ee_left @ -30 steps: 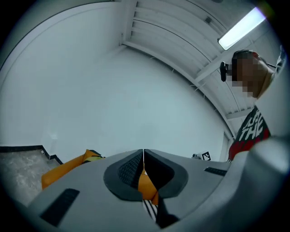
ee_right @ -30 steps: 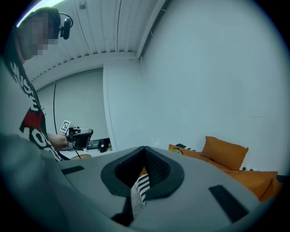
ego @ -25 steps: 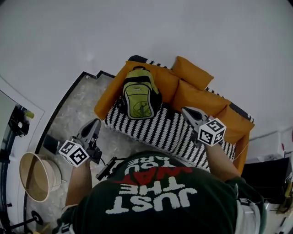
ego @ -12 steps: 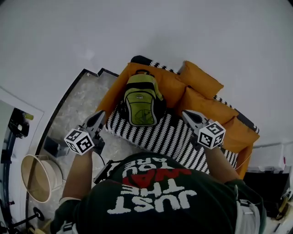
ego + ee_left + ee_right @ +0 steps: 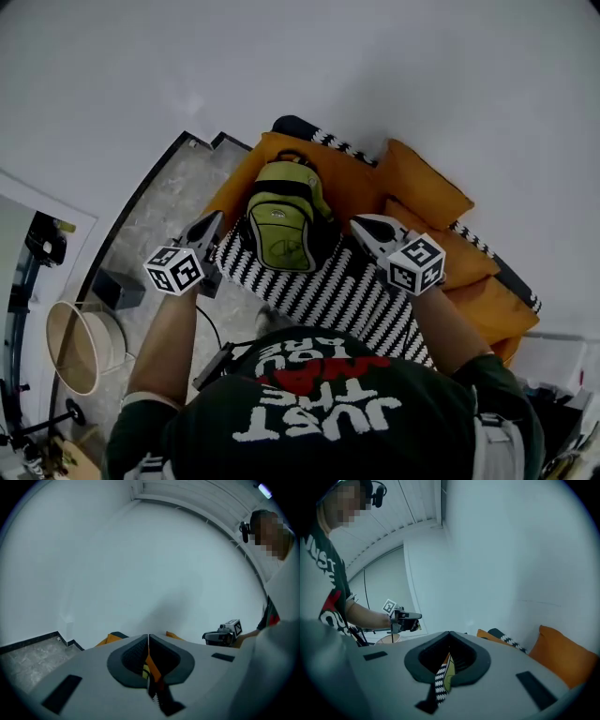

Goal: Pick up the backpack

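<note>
The backpack stands on the striped seat of the sofa, leaning back on an orange cushion. Its long axis runs up from the seat, with the carry handle at the top, on the side far from me. It lies between my two grippers. The left gripper is just off its left flank and the right gripper just off its right. Both point past it toward the wall, neither touches it, and neither looks clearly nearer. Both pairs of jaws are pressed together and hold nothing. I judge they must open before either can take the handle.
</note>
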Tool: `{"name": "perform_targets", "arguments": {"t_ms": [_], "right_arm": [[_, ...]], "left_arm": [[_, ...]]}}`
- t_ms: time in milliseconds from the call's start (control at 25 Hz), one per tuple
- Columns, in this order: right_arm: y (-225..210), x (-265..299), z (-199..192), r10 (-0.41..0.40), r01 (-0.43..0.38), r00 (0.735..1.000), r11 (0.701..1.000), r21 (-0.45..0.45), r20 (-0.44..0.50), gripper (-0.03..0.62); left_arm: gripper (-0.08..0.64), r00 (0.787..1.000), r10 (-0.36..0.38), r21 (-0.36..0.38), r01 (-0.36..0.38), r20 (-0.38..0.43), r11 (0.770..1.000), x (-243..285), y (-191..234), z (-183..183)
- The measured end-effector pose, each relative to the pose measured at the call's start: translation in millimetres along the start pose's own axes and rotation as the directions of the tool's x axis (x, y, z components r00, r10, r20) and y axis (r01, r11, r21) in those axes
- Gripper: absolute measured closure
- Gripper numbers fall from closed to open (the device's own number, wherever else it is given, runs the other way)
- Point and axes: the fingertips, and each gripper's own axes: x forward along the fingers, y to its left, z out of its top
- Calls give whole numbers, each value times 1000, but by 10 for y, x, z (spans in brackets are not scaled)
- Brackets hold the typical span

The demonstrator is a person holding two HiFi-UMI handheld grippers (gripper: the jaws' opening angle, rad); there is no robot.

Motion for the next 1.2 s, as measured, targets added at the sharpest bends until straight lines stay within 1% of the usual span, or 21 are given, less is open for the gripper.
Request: {"name": "perform_targets", "arguments": {"t_ms": [160,280,400,520,720,760,800,840,920,1000,1120,1200], "right_arm": [[-108,273,3,-15,14,1000,999,-46,-19,566],[-184,465,-38,-35,34,999,998,-58,-16,566],[-334,658,-153,-55,54,998,998,-45,-16,566],[-591,897,-270,-83,82,996,996,-29,-14,566],[-1095,1359,-372,-121,121,993,992,-26,17,566],[-1201,1442,-388,-126,127,992,992,-21,25,566],[-1304,1520,-403,-130,131,991,991,-15,32,566],[-1393,1592,-418,-132,133,990,991,-7,39,566],[-1529,1713,-447,-129,129,990,992,7,53,566],[-1631,1795,-501,-128,127,990,992,16,65,566],[-1729,1833,-677,-129,126,989,991,42,69,566],[-1739,1815,-809,-128,124,990,990,61,64,566]], "left_arm": [[541,998,-10,105,18,-69,994,443,297,94],[541,994,-21,199,43,-112,979,839,549,162],[540,983,-23,325,82,-183,942,1348,740,110],[533,965,-24,431,138,-261,892,1876,880,-59],[468,925,-32,509,237,-378,827,2587,1097,-408],[457,917,-27,529,253,-398,810,2712,1144,-471],[448,909,-16,556,269,-417,787,2829,1193,-533],[444,900,0,586,284,-436,759,2934,1245,-596],[436,883,34,646,316,-469,695,3111,1349,-715],[413,864,56,687,357,-501,632,3270,1420,-813],[395,842,70,724,415,-536,551,3479,1439,-950],[369,825,68,742,466,-561,482,3559,1379,-1051]]}}
